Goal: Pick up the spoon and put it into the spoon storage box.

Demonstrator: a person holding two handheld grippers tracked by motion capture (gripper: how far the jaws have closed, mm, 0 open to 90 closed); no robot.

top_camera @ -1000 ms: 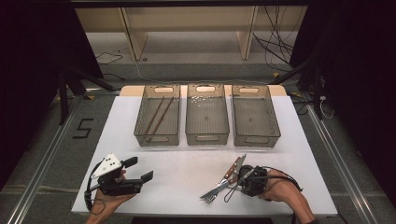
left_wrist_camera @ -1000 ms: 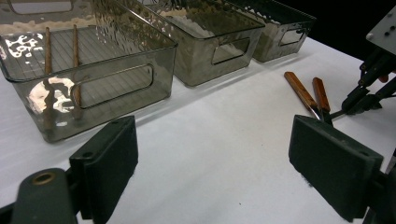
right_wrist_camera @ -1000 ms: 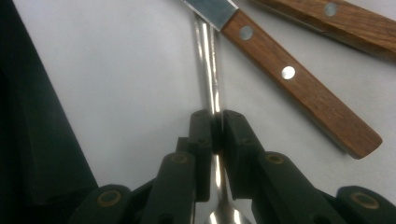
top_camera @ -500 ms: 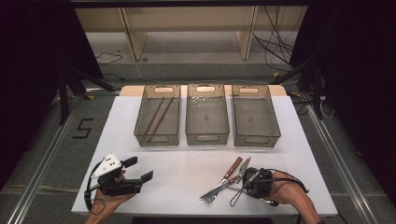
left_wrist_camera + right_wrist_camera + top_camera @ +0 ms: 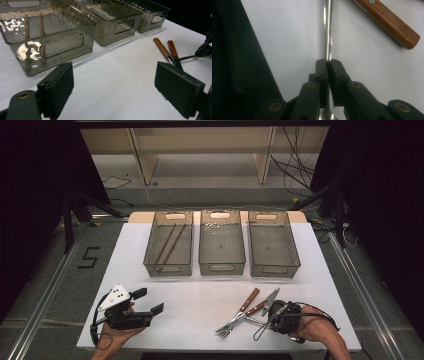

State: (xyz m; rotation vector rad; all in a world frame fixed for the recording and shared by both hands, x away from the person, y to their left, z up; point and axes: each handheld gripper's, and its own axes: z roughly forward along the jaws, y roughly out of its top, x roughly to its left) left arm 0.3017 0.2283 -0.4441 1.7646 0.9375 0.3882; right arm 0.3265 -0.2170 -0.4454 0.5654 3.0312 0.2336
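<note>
My right gripper (image 5: 267, 319) lies near the table's front right, held by a hand, and points left. In the right gripper view its jaws (image 5: 328, 62) are shut on the thin shaft of a metal utensil (image 5: 327, 30), whose wider end shows below the jaws. Two wooden-handled forks (image 5: 248, 305) lie just left of it, tines toward the front edge; one handle (image 5: 387, 20) passes close by. My left gripper (image 5: 148, 301) rests at the front left, open, with only bare white table between its pads (image 5: 56, 87).
Three clear grey bins stand in a row across the table's middle. The left bin (image 5: 150, 255) holds two brown chopsticks (image 5: 167, 245). The middle bin (image 5: 202, 255) and right bin (image 5: 295, 255) look bare. The forks' handles (image 5: 162, 48) also lie ahead of the left gripper.
My right gripper has shifted a little to the right and toward the front edge, taking the metal utensil along. The left gripper and the forks have stayed put.
</note>
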